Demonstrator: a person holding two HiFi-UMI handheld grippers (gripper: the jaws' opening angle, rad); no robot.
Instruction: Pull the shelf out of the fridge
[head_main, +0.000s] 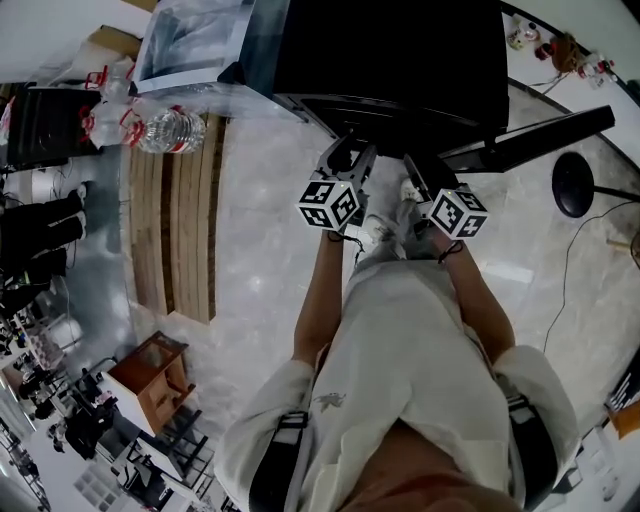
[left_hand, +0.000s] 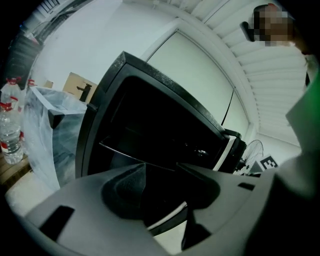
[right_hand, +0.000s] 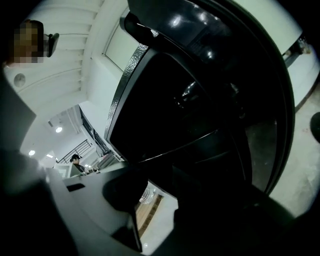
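Note:
A black fridge (head_main: 400, 50) stands open at the top of the head view, its door (head_main: 540, 135) swung out to the right. Inside the dark cavity a thin glass shelf (left_hand: 135, 155) runs across as a pale edge, and the shelf (right_hand: 180, 147) also shows in the right gripper view. My left gripper (head_main: 348, 155) and right gripper (head_main: 418, 172) are side by side just in front of the fridge's opening, pointing into it. The left gripper (left_hand: 162, 175) has a narrow gap between its fingers with nothing in it. The right gripper (right_hand: 155, 185) likewise stands slightly open and empty, with floor showing through the gap.
Left of the fridge is a clear plastic bag (head_main: 195, 40), with water bottles (head_main: 170, 130) on a wooden pallet (head_main: 170, 230) beside it. A round black stand base (head_main: 575, 185) sits on the floor to the right, and a small wooden cabinet (head_main: 150, 380) stands at the lower left.

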